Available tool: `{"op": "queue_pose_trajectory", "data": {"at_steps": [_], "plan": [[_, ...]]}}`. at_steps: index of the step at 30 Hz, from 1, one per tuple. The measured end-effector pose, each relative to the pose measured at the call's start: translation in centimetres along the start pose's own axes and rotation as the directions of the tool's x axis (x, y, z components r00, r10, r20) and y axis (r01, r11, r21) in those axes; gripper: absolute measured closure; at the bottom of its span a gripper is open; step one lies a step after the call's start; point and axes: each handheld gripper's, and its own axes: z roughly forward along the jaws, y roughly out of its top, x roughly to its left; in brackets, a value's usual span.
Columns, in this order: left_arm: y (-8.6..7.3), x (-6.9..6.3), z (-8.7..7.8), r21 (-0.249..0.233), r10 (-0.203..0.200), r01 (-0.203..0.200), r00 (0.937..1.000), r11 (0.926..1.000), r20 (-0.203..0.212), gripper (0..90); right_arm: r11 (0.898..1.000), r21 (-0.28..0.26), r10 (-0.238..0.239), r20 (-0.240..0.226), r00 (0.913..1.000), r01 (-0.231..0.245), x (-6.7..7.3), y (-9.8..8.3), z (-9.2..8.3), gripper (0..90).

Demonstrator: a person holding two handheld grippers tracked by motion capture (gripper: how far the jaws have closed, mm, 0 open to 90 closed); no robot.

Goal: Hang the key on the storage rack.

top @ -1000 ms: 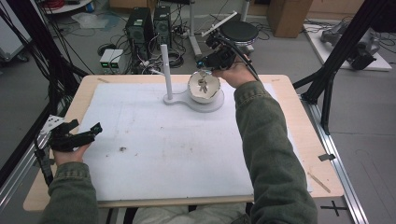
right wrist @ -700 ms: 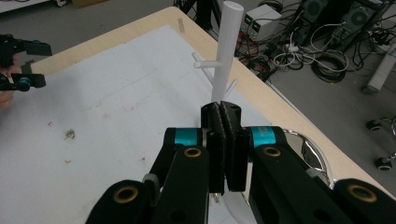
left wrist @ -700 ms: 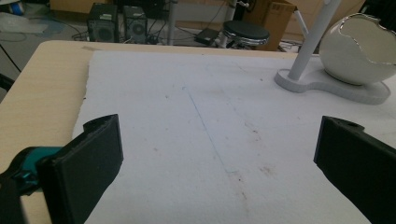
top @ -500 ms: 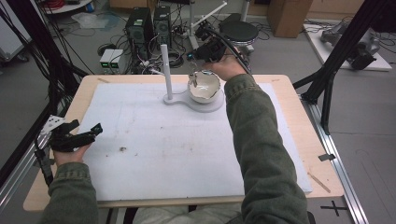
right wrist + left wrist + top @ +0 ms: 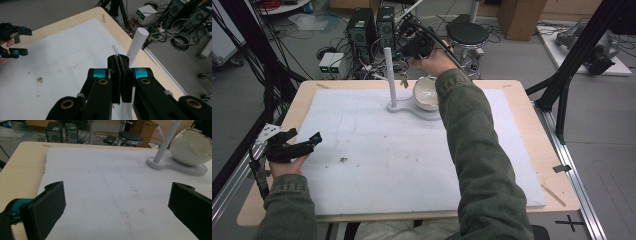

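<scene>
Between right gripper (image 5: 404,75) jaws, pressed together: small dangling item, seemingly keys (image 5: 404,78), beside white post (image 5: 388,75) top. Ahead of left gripper (image 5: 304,144), jaws spread, empty: eggshell-shaped bowl (image 5: 192,147) on stand base (image 5: 175,166). Keys judged light, rigid, prone to swing; grip at ring.

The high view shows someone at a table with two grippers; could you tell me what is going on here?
A person works two hand-held grippers over a white mat. The right gripper is raised at the far side beside the white post of a stand, its jaws pressed shut; a small dark item, too small to identify, seems to dangle from it above the stand. An egg-shaped white bowl sits on the stand's base. The left gripper rests open at the mat's left edge, holding nothing.
</scene>
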Motion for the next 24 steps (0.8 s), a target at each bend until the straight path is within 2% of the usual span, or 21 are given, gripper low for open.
{"op": "queue_pose_trajectory", "data": {"at_steps": [12, 18, 24], "plan": [[0.0, 0.0, 0.2, 0.0, -0.002, 0.002, 1.0, 1.0, 0.005, 1.7, 0.999, 0.042, -0.011, 0.006, 0.9999, 0.01, 0.1, 1.4, 3.3, 89.1], [0.0, 0.1, 0.2, -0.006, -0.008, 0.008, 1.0, 0.9999, 0.004, 1.7, 0.998, 0.068, -0.01, 0.016, 0.9998, 0.009, -0.1, 1.5, 4.7, 89.1], [0.0, 0.2, 0.2, -0.02, -0.027, 0.027, 0.9995, 0.9994, 0.015, 1.7, 0.999, 0.049, -0.004, 0.034, 0.9994, 0.002, -0.4, 1.7, 5.1, 89.0]]}}
